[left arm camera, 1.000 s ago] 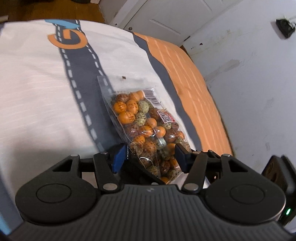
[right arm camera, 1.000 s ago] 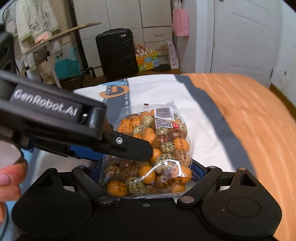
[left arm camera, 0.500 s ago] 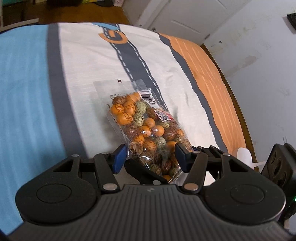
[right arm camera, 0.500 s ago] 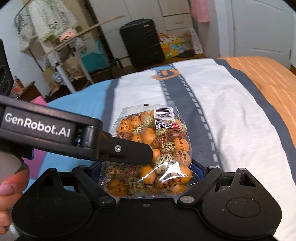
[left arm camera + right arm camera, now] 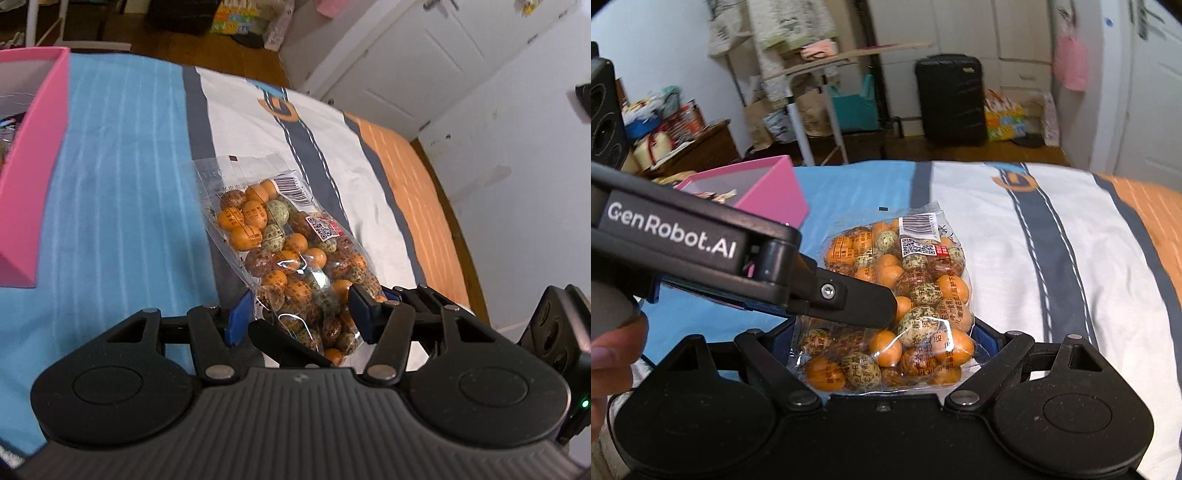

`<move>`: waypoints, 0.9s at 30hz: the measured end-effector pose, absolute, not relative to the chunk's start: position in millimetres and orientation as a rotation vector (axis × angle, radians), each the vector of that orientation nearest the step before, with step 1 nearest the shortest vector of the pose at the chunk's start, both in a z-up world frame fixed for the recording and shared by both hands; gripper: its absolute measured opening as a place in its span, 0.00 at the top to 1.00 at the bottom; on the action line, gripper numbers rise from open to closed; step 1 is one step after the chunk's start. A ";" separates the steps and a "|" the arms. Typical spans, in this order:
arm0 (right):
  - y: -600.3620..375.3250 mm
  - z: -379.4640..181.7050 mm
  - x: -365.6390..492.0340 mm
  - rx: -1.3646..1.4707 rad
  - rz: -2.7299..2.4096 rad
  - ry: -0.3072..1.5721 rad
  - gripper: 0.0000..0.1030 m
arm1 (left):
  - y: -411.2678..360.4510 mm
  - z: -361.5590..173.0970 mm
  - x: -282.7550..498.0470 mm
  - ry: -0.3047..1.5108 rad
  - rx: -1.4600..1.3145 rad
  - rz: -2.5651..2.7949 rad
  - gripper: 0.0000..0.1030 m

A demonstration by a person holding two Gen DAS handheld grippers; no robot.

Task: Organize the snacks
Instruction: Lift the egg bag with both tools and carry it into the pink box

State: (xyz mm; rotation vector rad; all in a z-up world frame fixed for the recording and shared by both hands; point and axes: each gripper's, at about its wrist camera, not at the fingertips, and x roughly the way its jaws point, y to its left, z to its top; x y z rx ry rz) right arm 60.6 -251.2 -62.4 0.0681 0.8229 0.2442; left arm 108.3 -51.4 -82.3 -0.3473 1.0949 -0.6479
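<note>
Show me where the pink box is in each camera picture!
Left wrist: the pink box sits at the far left edge, on the blue part of the bedspread.
Right wrist: the pink box is upper left of centre, partly behind the left gripper.
Shared landmark: the clear bag of snack balls lies right of the box in both.

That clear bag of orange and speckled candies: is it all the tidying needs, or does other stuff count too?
Part of the job:
clear plastic bag of orange and speckled candies
pink cardboard box
left gripper
right gripper

Just lying about:
black hard-shell suitcase
striped bedspread
white door
</note>
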 end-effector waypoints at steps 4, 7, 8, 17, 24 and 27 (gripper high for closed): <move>-233.9 -47.2 60.5 0.025 0.276 0.799 0.10 | -32.2 -69.8 100.2 1.042 -0.365 -0.626 0.47; -221.3 -37.6 63.2 -0.001 0.296 0.778 0.10 | -16.6 -63.0 95.5 0.998 -0.376 -0.614 0.47; -217.6 -36.2 64.2 0.000 0.300 0.773 0.10 | -12.0 -61.6 94.8 0.986 -0.380 -0.608 0.47; -181.3 -26.4 75.0 -0.021 0.355 0.740 0.10 | 28.5 -52.8 84.5 0.891 -0.408 -0.531 0.46; -150.8 -24.7 91.5 -0.004 0.420 0.697 0.10 | 61.6 -43.3 86.1 0.796 -0.390 -0.429 0.46; -135.4 -25.4 100.0 -0.016 0.445 0.689 0.10 | 78.2 -44.4 91.4 0.775 -0.403 -0.406 0.46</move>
